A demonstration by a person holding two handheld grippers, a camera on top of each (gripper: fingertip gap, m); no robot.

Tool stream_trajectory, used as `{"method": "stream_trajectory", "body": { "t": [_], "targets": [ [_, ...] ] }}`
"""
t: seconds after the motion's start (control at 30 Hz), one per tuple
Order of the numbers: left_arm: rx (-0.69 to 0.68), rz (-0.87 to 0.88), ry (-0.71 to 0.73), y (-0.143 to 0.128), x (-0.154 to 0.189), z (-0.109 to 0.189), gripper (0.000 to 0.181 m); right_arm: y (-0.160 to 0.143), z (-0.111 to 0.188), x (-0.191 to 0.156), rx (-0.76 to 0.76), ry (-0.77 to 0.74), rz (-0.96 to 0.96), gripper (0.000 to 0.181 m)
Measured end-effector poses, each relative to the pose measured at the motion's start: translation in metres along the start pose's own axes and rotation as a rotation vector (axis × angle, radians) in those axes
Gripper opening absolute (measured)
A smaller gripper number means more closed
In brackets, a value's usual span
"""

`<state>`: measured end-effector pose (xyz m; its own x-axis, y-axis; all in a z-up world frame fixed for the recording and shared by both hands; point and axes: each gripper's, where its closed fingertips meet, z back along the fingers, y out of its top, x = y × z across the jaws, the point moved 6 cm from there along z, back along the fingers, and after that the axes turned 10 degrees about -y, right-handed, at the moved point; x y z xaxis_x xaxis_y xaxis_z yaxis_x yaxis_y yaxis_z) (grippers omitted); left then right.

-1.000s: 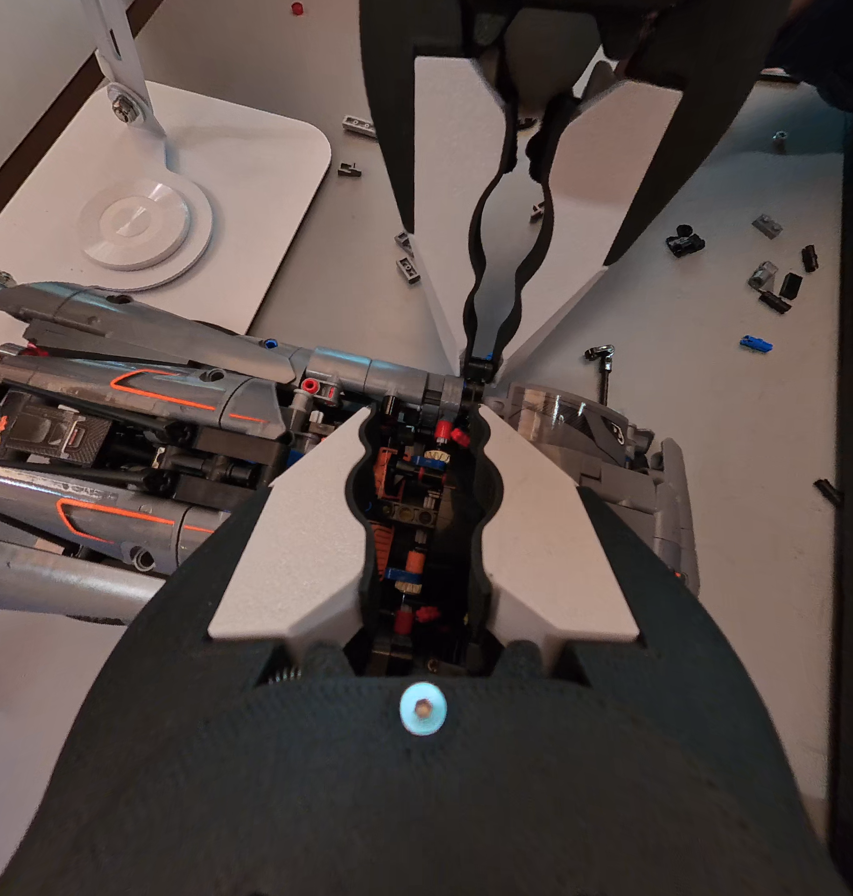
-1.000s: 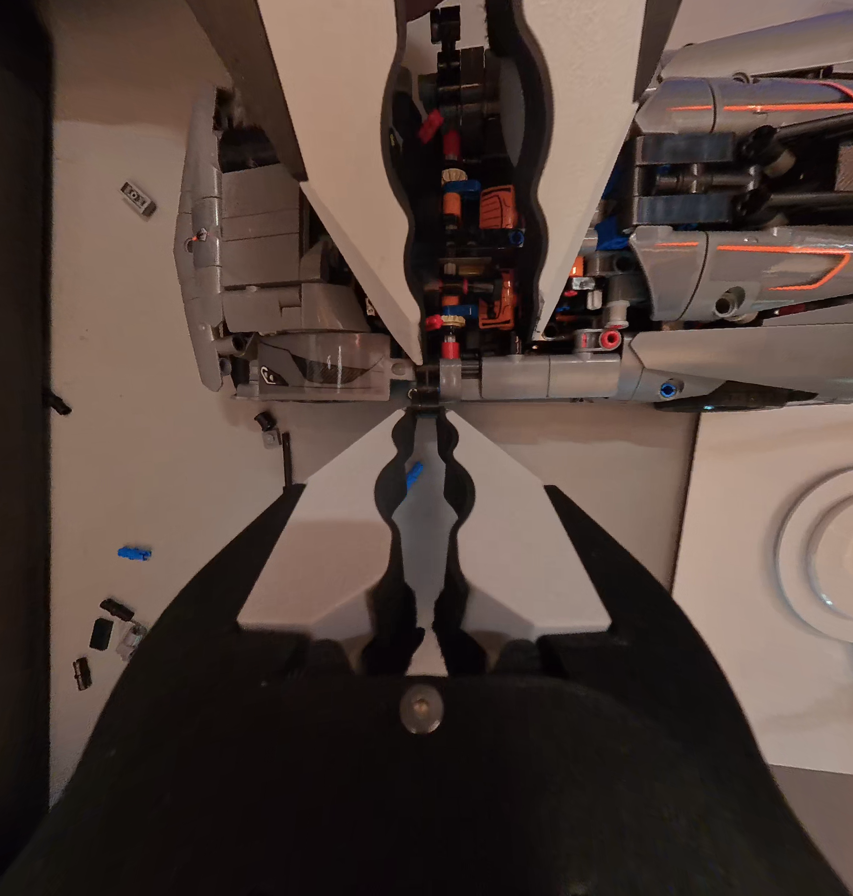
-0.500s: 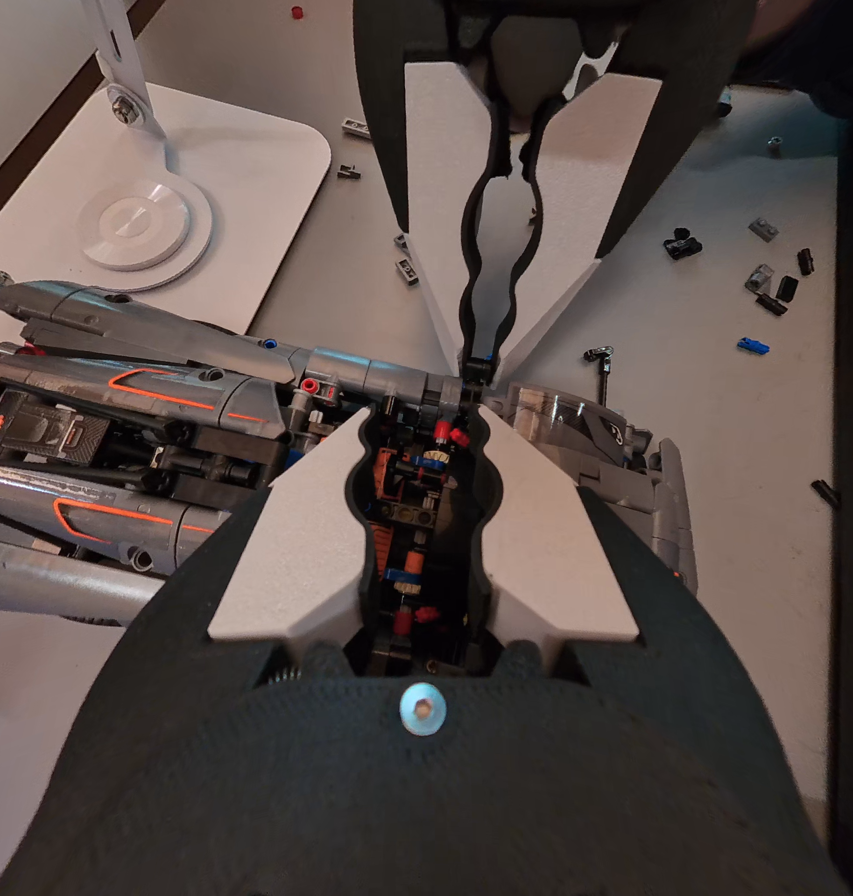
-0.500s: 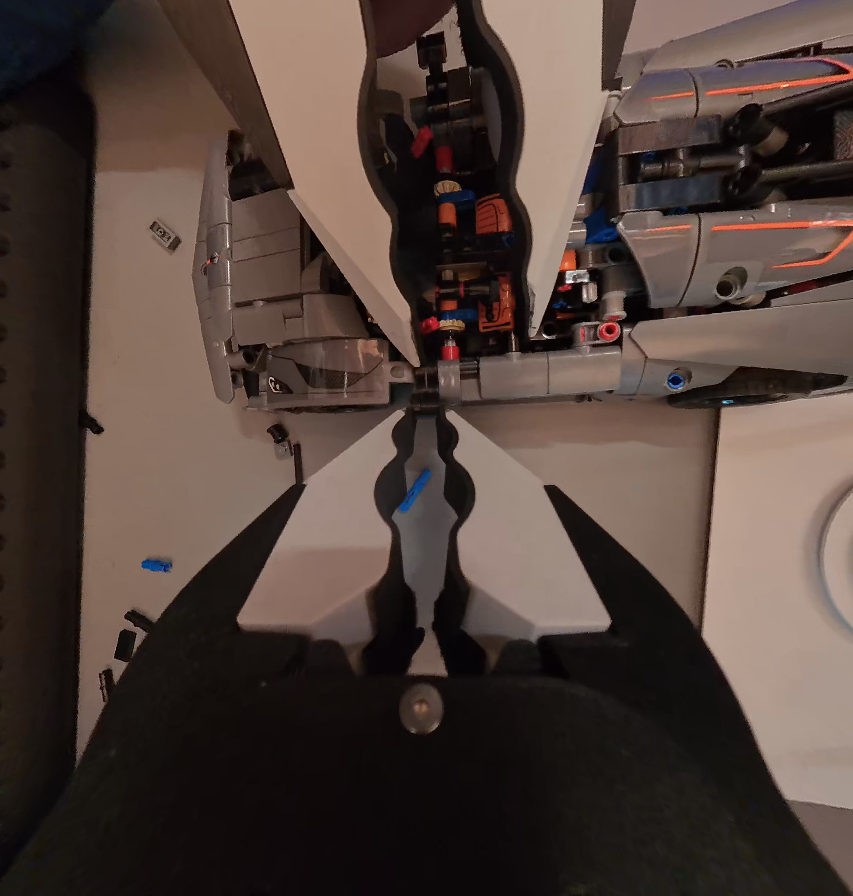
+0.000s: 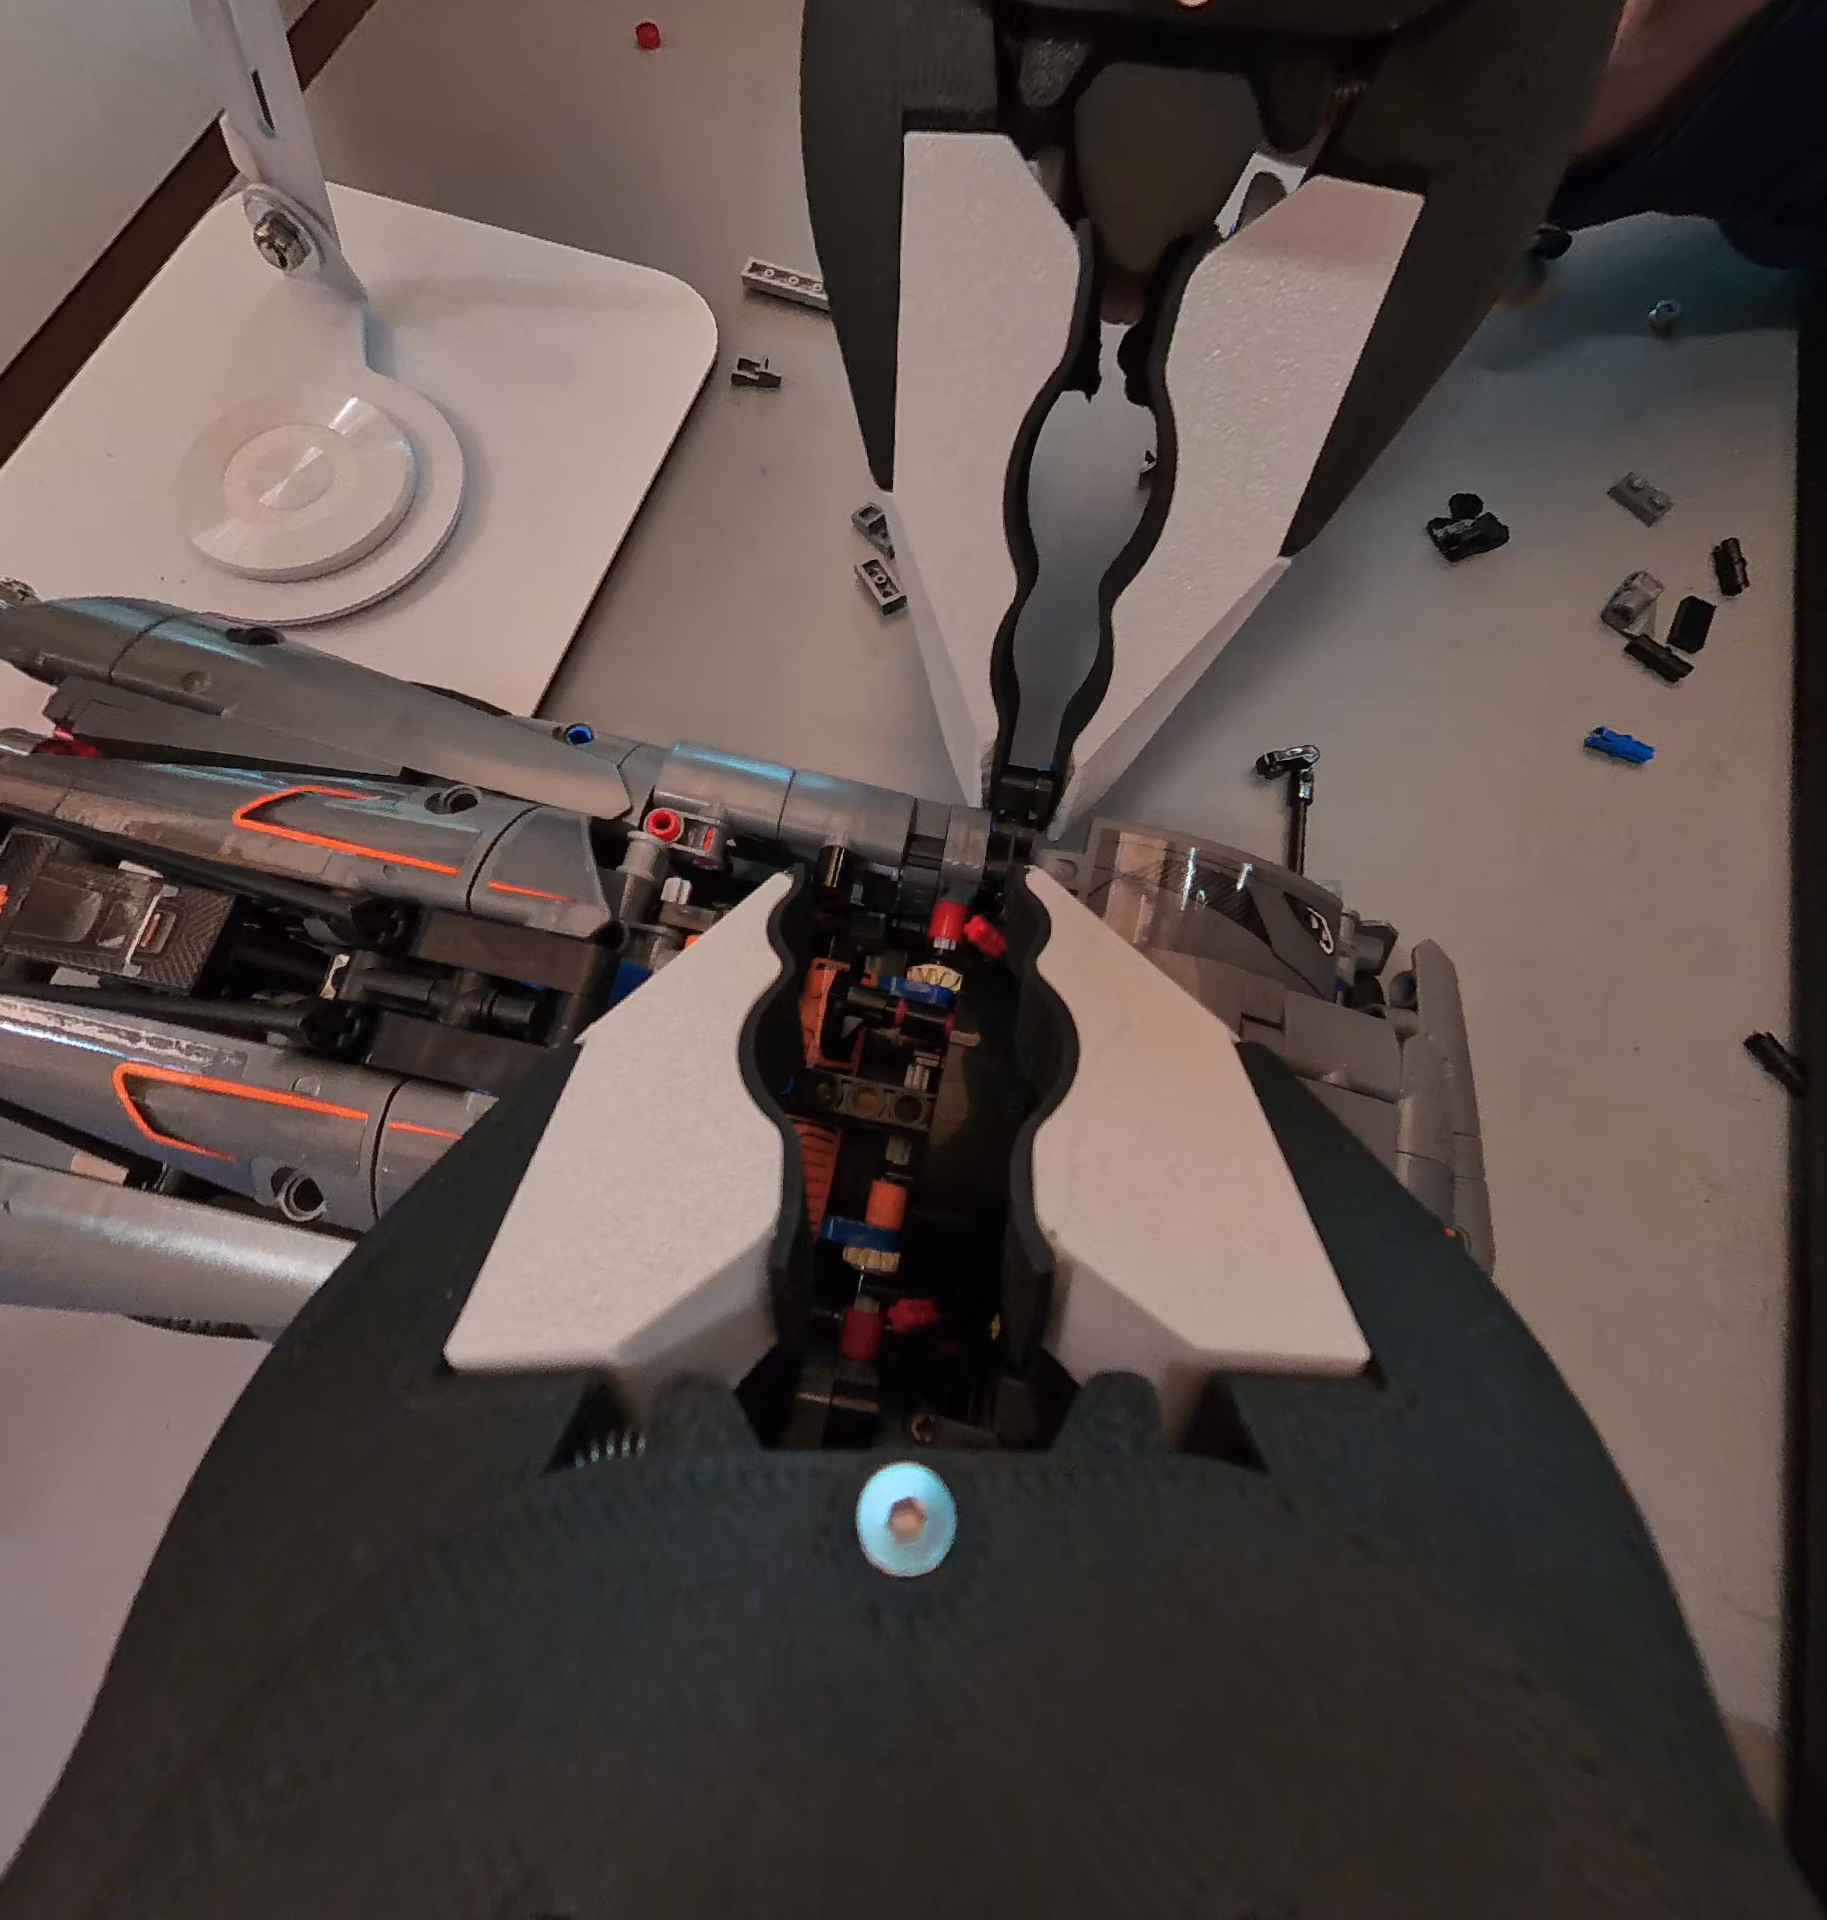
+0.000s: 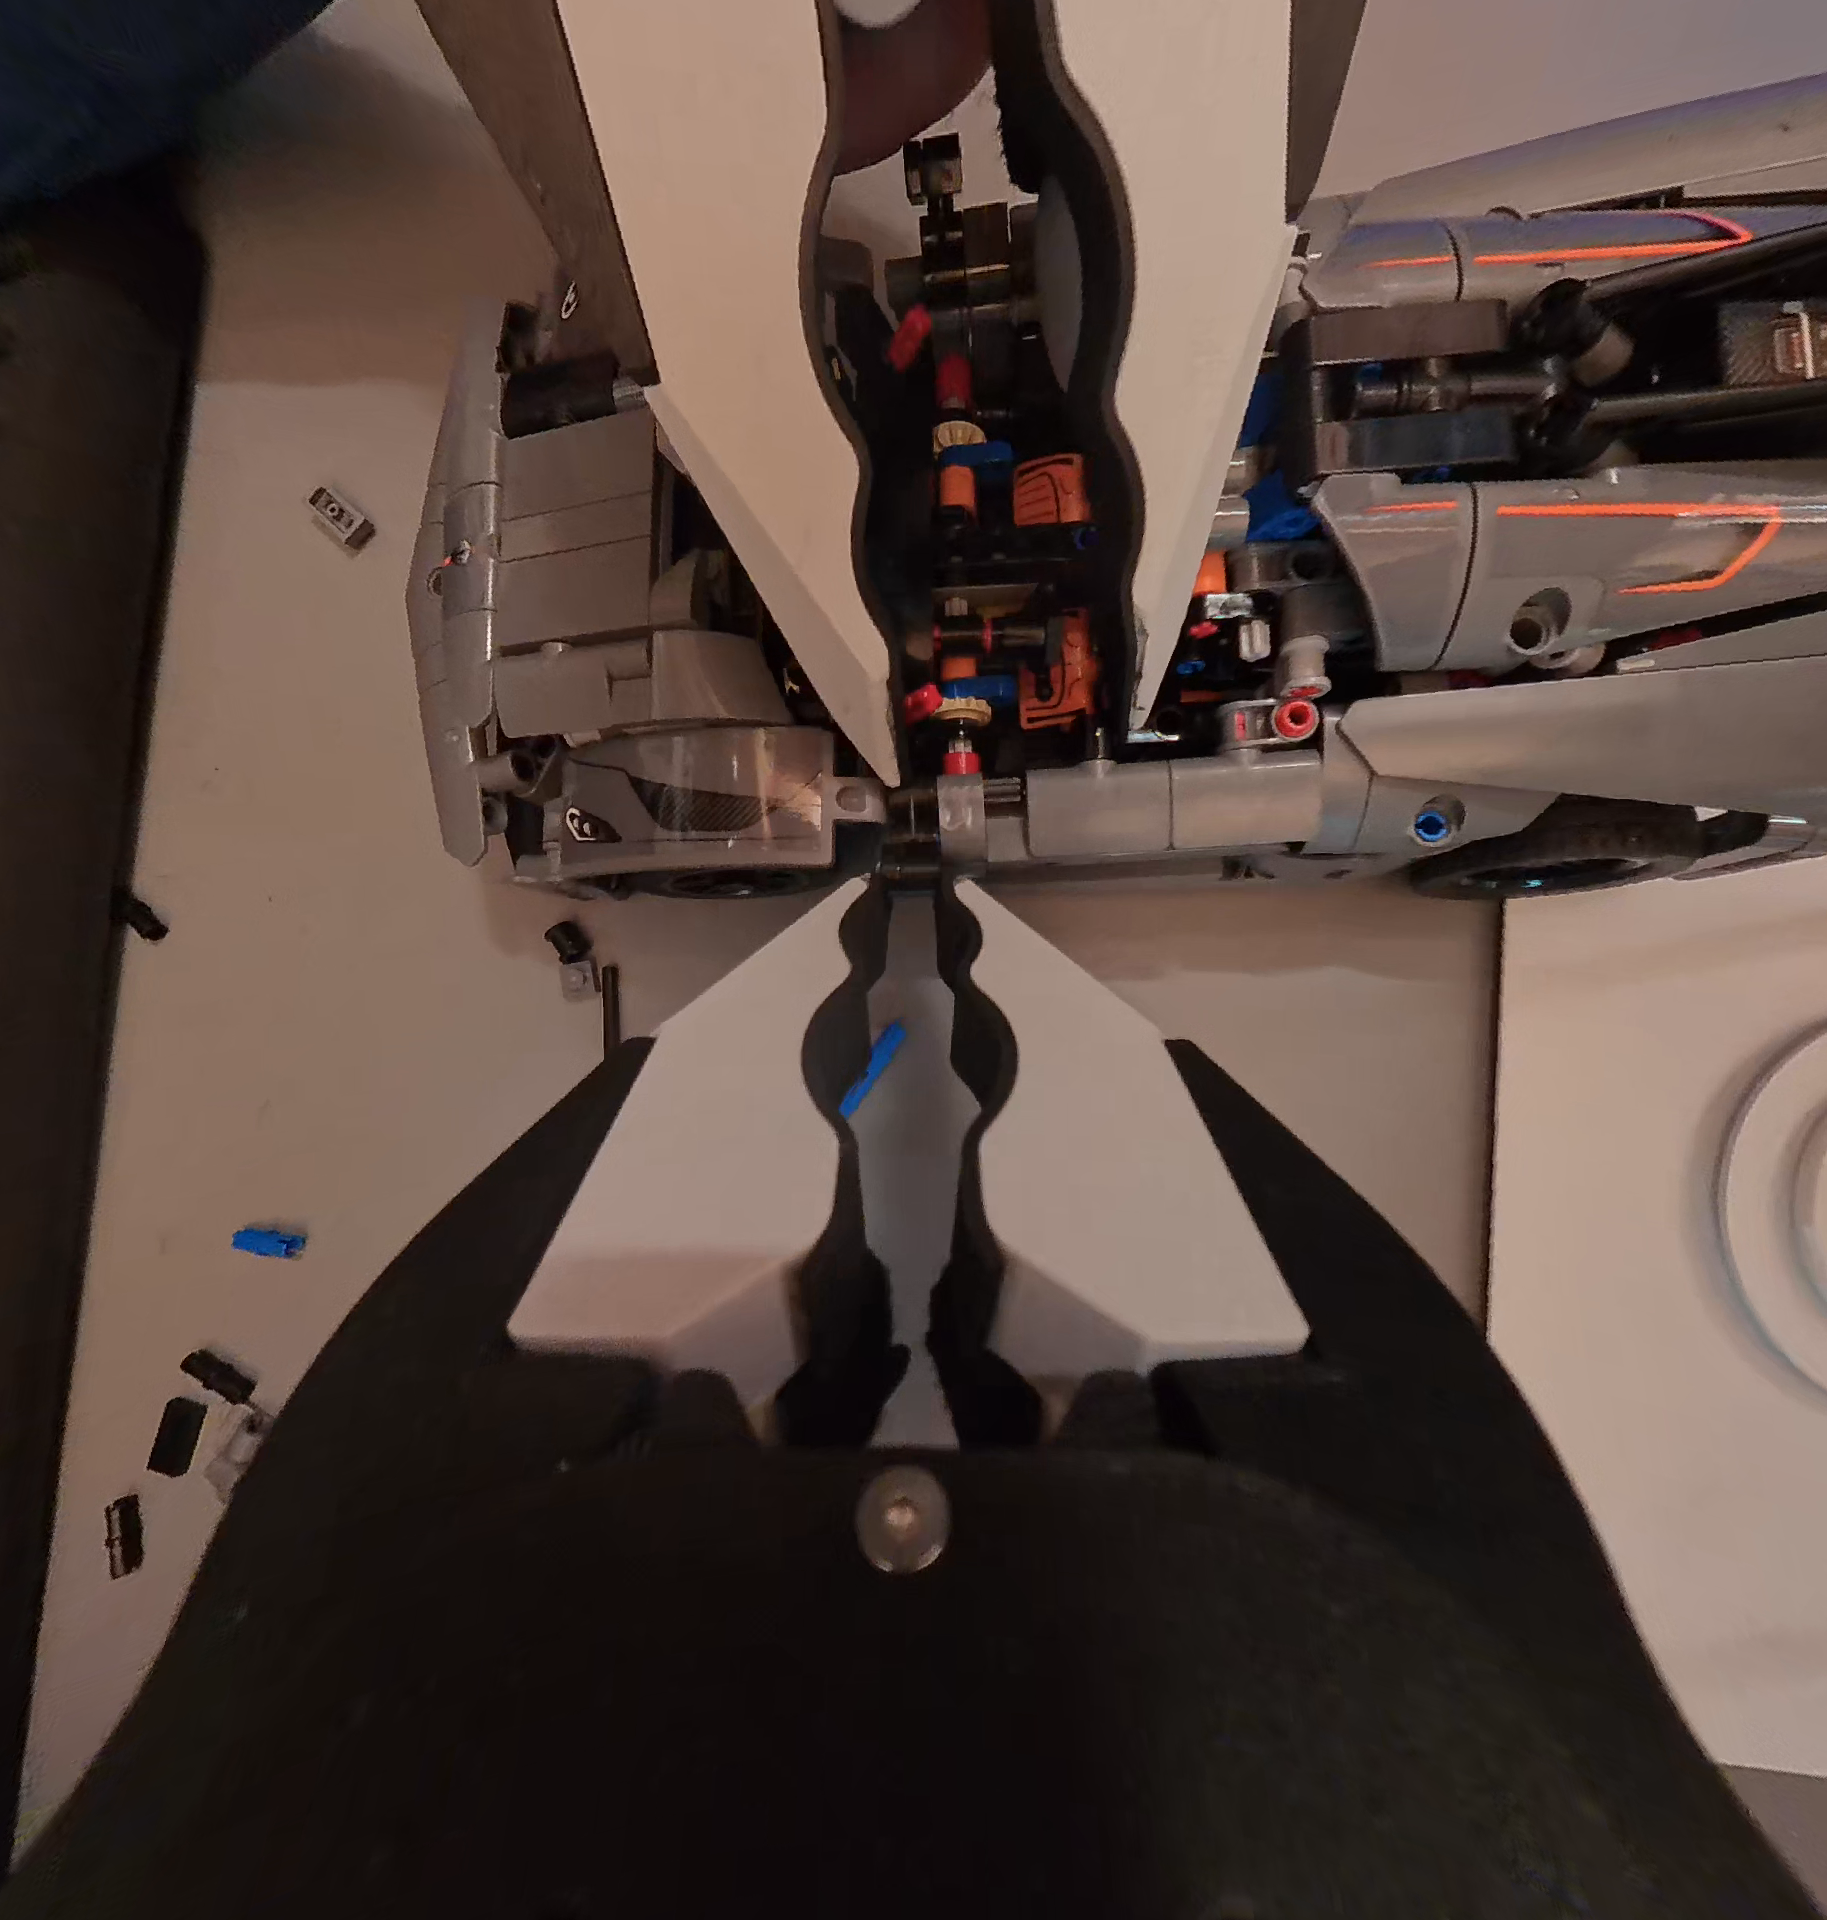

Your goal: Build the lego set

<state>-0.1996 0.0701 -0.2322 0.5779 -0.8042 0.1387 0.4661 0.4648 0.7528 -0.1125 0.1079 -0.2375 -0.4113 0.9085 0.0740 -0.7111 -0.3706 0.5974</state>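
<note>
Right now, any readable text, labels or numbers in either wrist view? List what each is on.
No readable words or numbers.
Lego car: small white emblem sticker by the headlight, a symbol, too small to make out.
Dark patterned panel: orange mark, too small to read.
Loose pieces: no print visible.

A desk workspace: pale tabletop (image 5: 680,125) with a white monitor-stand base (image 5: 296,436) and scattered loose bricks (image 5: 1657,613).

The grey lego car (image 5: 389,852) with orange lines lies across the worktop (image 5: 1252,665), its open middle showing red, blue and orange parts; loose small pieces (image 5: 1657,613) lie near.
</note>
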Motion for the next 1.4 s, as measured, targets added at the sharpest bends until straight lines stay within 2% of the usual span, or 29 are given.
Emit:
{"method": "stream_trajectory", "body": {
  "t": [0.63,0.83,1.4],
  "targets": [
    [0.023,0.011,-0.011,0.0000,-0.0014,0.0005,0.038,-0.0020,0.0000,-0.0019,0.047,-0.025,-0.067,0.006],
    [0.024,0.009,-0.005,0.0002,-0.0023,0.0006,0.038,-0.0001,0.0005,-0.0043,0.026,-0.090,-0.059,0.006],
    [0.028,0.008,0.003,0.0006,-0.0039,0.0004,0.039,0.0004,-0.0001,-0.0038,0.043,-0.141,-0.073,0.006]
  ]
}}
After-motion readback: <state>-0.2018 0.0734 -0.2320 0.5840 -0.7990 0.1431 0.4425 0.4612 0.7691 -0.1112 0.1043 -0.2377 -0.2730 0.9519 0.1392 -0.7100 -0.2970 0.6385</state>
